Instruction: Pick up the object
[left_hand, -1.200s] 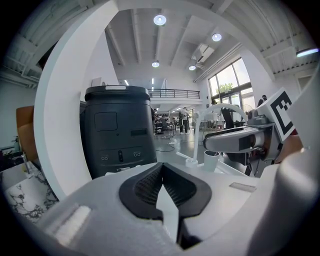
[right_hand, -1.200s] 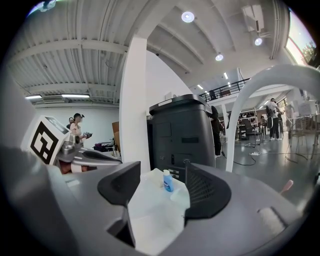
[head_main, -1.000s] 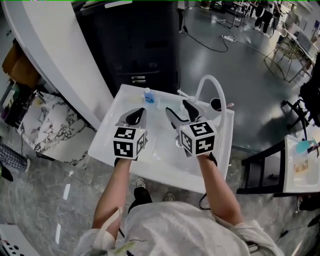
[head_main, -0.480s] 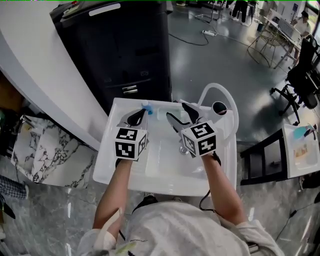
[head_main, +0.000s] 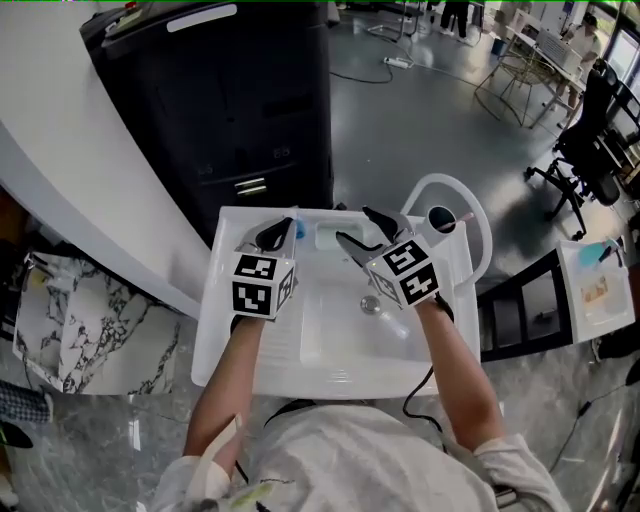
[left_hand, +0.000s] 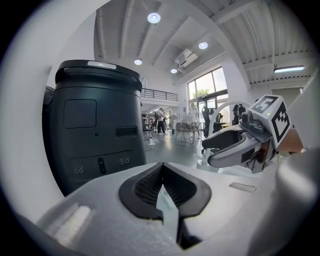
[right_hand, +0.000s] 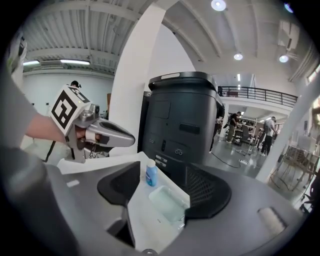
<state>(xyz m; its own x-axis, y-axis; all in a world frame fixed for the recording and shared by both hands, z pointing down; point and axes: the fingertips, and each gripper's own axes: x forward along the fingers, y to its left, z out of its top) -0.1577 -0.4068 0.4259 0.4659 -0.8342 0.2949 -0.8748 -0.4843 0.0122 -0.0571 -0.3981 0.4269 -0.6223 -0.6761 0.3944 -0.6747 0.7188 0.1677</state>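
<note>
The small blue bottle (right_hand: 151, 173) stands upright at the back rim of the white sink (head_main: 228, 300), just beside a clear dish (right_hand: 168, 203). The right gripper (right_hand: 160, 195) holds its jaws spread wide, with the bottle ahead of them and untouched. The left gripper (left_hand: 161, 175) has its jaws pressed together on nothing.

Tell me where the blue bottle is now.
In the right gripper view, the blue bottle stands on the back ledge of the white sink, just left of the clear dish, in front of the dark cabinet.
</note>
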